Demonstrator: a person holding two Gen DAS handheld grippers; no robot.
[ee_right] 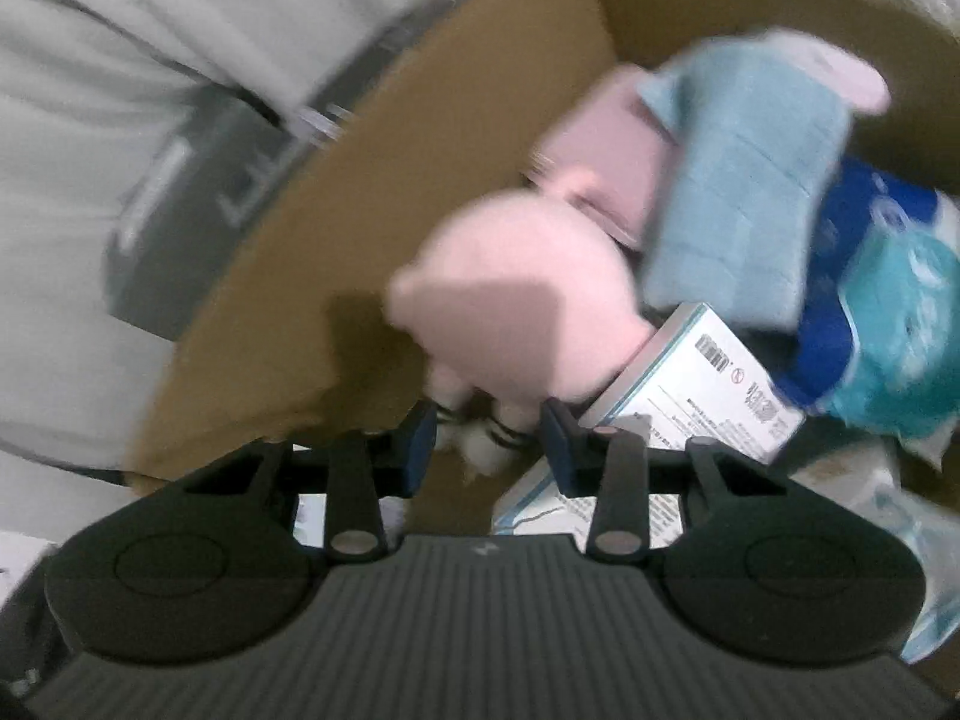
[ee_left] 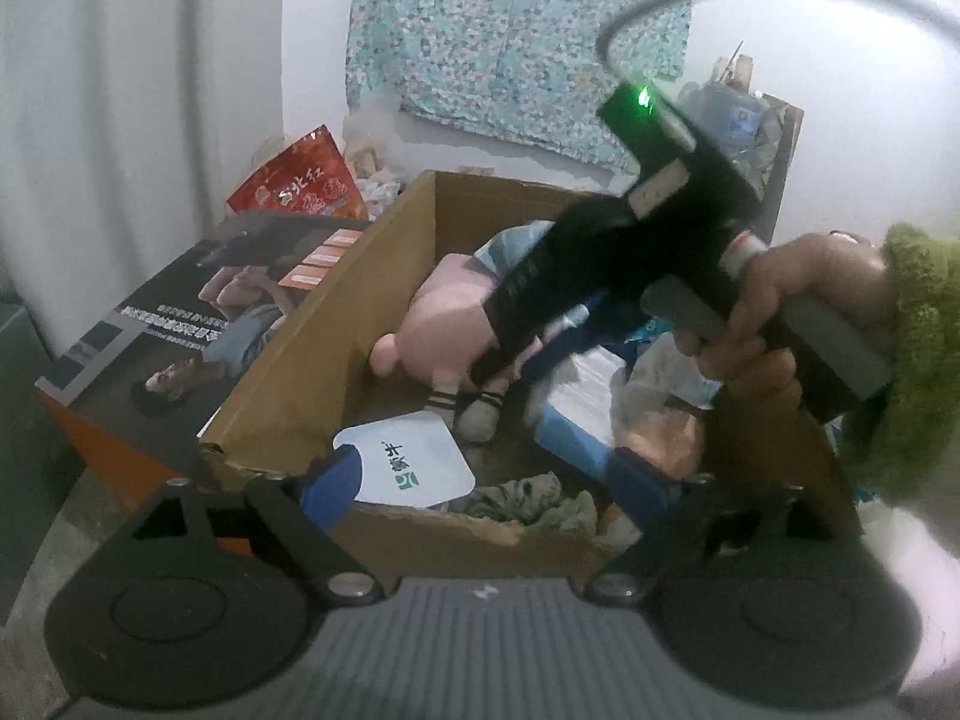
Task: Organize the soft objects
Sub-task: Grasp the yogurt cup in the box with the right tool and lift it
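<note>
A pink plush doll [ee_left: 432,324] with a light blue top and striped socks lies in an open cardboard box [ee_left: 336,324]. In the right wrist view the doll [ee_right: 516,300] fills the middle, its socked feet between my right gripper's [ee_right: 486,438] blue pads. The jaws stand open around the feet; the frame is blurred. My left gripper [ee_left: 486,489] is open and empty over the box's near rim. The right gripper [ee_left: 600,276] shows in the left wrist view, held by a hand and reaching into the box at the doll's legs.
The box also holds a white pouch [ee_left: 408,462], a crumpled patterned cloth [ee_left: 528,501], white cartons [ee_right: 702,378] and blue plastic packs [ee_right: 882,312]. A dark printed box [ee_left: 180,324] and a red snack bag [ee_left: 300,180] sit left of it. A floral cloth [ee_left: 516,30] hangs on the wall.
</note>
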